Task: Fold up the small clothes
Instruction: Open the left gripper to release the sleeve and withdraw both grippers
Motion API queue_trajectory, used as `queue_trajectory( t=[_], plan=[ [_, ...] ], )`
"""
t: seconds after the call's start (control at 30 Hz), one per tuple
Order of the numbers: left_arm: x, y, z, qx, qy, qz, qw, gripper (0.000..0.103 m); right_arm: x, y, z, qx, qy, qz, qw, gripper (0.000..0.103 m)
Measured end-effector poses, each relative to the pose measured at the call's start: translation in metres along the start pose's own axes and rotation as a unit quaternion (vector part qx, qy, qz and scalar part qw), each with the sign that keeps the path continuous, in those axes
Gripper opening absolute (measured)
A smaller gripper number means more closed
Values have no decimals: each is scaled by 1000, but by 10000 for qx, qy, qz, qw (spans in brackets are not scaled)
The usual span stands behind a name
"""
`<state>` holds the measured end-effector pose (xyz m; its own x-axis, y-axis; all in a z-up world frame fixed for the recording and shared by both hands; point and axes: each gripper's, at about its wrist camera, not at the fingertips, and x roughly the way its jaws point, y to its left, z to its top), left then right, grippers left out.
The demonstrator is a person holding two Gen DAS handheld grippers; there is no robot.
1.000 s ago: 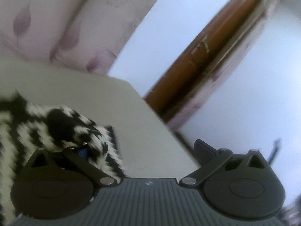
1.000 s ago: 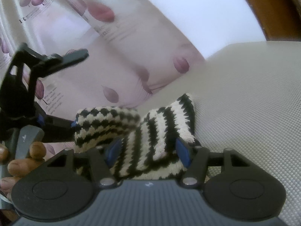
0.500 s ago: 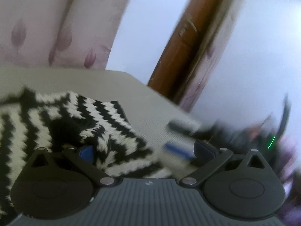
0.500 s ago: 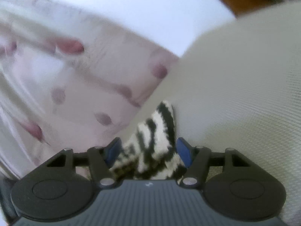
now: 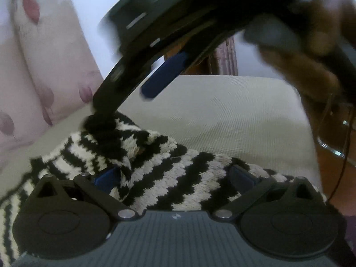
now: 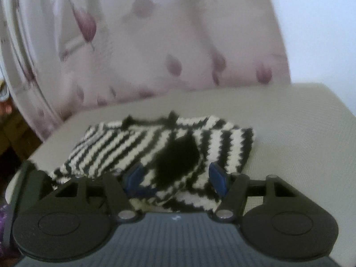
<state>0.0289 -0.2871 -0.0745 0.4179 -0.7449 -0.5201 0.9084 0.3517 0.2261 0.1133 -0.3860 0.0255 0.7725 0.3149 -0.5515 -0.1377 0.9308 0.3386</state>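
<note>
My left gripper [image 5: 175, 178] straddles the striped knit garment [image 5: 178, 178] on the beige cushion [image 5: 233, 111], jaws wide; whether either pad presses it is unclear. My right gripper [image 6: 175, 175], blurred, stands half-open over the same knit, apparently holding nothing.

A beige textured cushion [image 6: 289, 120] lies before a pale curtain [image 6: 155, 44] printed with mauve leaves.

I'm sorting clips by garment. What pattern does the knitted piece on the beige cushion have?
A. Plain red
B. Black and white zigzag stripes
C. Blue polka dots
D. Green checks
B: the knitted piece shows black and white zigzag stripes as it lies on the beige cushion.
</note>
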Motion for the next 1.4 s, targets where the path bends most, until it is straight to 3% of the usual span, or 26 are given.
queue_trajectory(
  t=[0.1, 0.17, 0.27, 0.37, 0.43, 0.53, 0.63, 0.73, 0.77, 0.8, 0.83, 0.87, 0.9, 1.03, 1.17, 1.23, 1.33, 1.4],
  plan=[
    [-10, -9, -1, 229, -50, 34, 9997, 103, 13, -1, -1, 153, 67, -133, 9998, 65],
    [-23, -9, -5, 257, -103, 94, 9996, 103, 19, -10, -7, 504, 73, 25, 9987, 65],
    [-50, 10, -12, -159, -335, 219, 9991, 103, 25, -28, -18, 908, 101, -66, 9958, 65],
    [-82, 48, -33, -915, -531, 780, 9913, 103, 11, -49, -31, 1308, -206, -102, 9911, 65],
    [-101, 85, -60, -1644, -674, 1271, 9759, 103, 3, -64, -40, 1593, -411, -53, 9864, 65],
    [-126, 131, -101, -2713, -807, 1894, 9402, 103, 3, -69, -43, 1547, -548, -87, 9864, 65],
    [-145, 163, -136, -3680, -986, 2146, 8993, 103, 13, -64, -36, 1304, -635, -125, 9893, 65],
    [-156, 178, -159, -4512, -1258, 2143, 8571, 103, 32, -55, -27, 987, -523, -271, 9934, 65],
    [-160, 183, -161, -4627, -1317, 2195, 8488, 103, 40, -53, -25, 902, -443, -306, 9945, 65],
    [-162, 183, -163, -4701, -1335, 2300, 8416, 103, 47, -51, -24, 852, -340, -262, 9954, 57],
    [-162, 184, -163, -4747, -1322, 2345, 8380, 103, 53, -48, -23, 784, -282, -129, 9964, 29],
    [-164, 184, -162, -4756, -1316, 2331, 8380, 103, 57, -41, -21, 622, -274, -81, 9977, 15],
    [-164, 185, -161, -4756, -1314, 2329, 8380, 103, 61, -34, -18, 427, -233, -184, 9986, 9],
    [-164, 185, -159, -4758, -1348, 2493, 8326, 103, 61, -6, 10, 150, -396, -25, 9991, 8],
    [-174, 178, -166, -4848, -1468, 2694, 8191, 103, 14, 12, 58, 382, -1672, 833, 9817, 8],
    [-174, 178, -169, -4932, -1487, 2729, 8125, 103, 7, -1, 66, 467, -2068, 798, 9740, 7],
    [-174, 179, -169, -4979, -1466, 2745, 8095, 103, 42, -50, 55, 1239, -1637, 392, 9779, 7],
    [-173, 180, -168, -4966, -1438, 2710, 8119, 103, 70, -76, 36, 1457, -1158, -1, 9825, 8]
  ],
)
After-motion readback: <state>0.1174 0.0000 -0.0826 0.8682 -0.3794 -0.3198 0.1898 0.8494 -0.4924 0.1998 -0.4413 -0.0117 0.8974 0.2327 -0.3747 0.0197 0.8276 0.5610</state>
